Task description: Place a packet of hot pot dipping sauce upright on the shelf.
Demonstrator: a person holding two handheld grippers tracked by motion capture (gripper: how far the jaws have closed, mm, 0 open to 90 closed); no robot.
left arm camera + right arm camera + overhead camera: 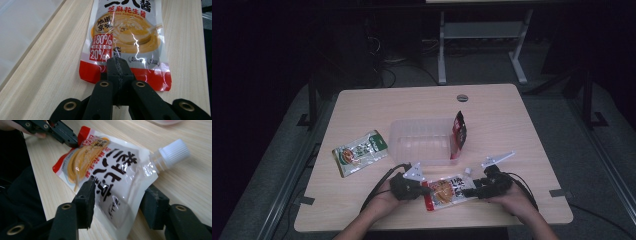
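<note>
left claw (pixel 117 65) pinching sauce pouch (pixel 126 37) bottom edge | right claw (pixel 120 202) spread around its spout end | pouch flat on surface (pixel 512 125), near clear bin (pixel 419 142) | not yet lifted, binning probably left

1. The left gripper (pixel 117 72) is lying low at the near table edge with its jaws pressed together, pinching the red bottom edge of the sauce pouch (pixel 127 37).
2. The right gripper (pixel 117 207) is sitting opposite, its jaws spread wide on either side of the pouch's top end.
3. Both hands are gripping from below, forearms entering at the bottom.
</note>
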